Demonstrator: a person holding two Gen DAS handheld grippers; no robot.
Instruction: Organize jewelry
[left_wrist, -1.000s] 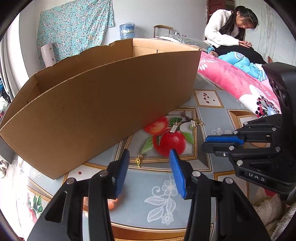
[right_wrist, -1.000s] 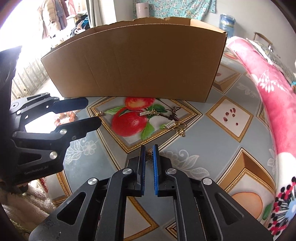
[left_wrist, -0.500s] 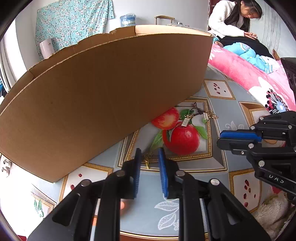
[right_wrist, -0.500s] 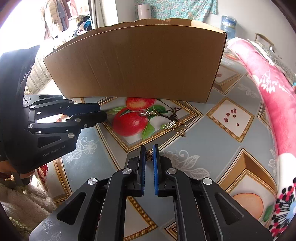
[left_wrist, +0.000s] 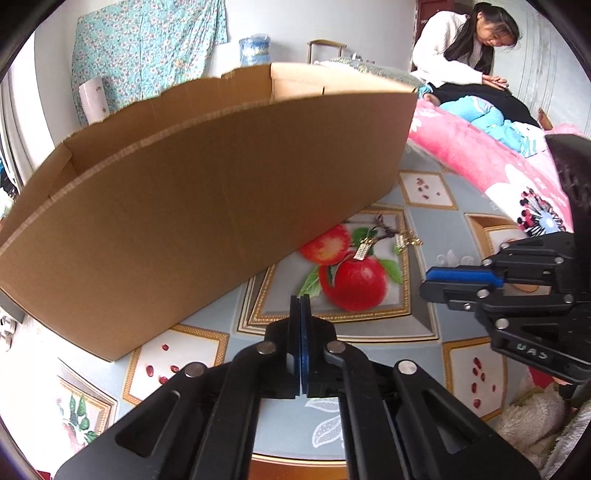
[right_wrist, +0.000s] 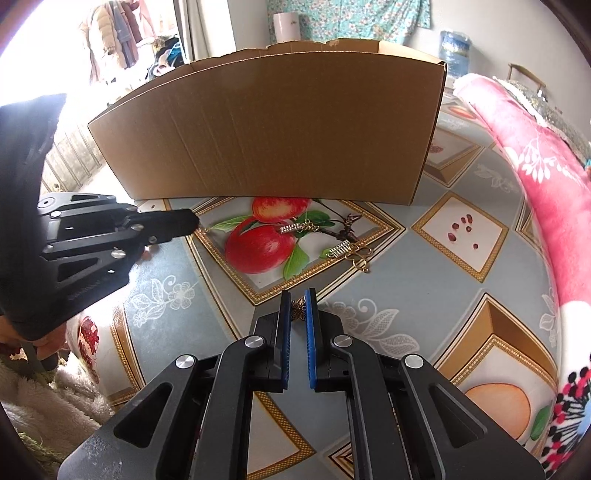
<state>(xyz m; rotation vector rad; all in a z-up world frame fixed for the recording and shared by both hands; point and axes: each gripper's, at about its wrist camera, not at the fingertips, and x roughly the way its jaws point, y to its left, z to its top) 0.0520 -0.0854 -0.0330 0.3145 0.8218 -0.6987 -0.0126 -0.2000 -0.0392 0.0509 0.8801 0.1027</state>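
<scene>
My left gripper (left_wrist: 300, 299) is shut at the gold border of the apple-print tablecloth (left_wrist: 369, 325). In the right wrist view a small gold earring (right_wrist: 205, 229) pokes out at the left gripper's (right_wrist: 194, 221) tip; the pads hide it in the left wrist view. My right gripper (right_wrist: 297, 295) is shut on a small bronze butterfly piece (right_wrist: 299, 309). Two silver bar earrings (right_wrist: 291, 228) (right_wrist: 341, 250) with gold chains lie on the printed apples, also seen as bars (left_wrist: 364, 252) (left_wrist: 400, 242) ahead of the left gripper. An open cardboard box (right_wrist: 269, 129) stands just behind them.
The cardboard box (left_wrist: 207, 206) fills the left and middle of the left wrist view. A pink floral blanket (right_wrist: 535, 184) runs along the right side. A person (left_wrist: 461, 55) sits at the back right. White fluffy fabric (right_wrist: 37, 406) lies at the near left edge.
The left gripper's jaws have closed from wide apart to fully together around the small gold earring. The right gripper has stayed put with the butterfly piece.
</scene>
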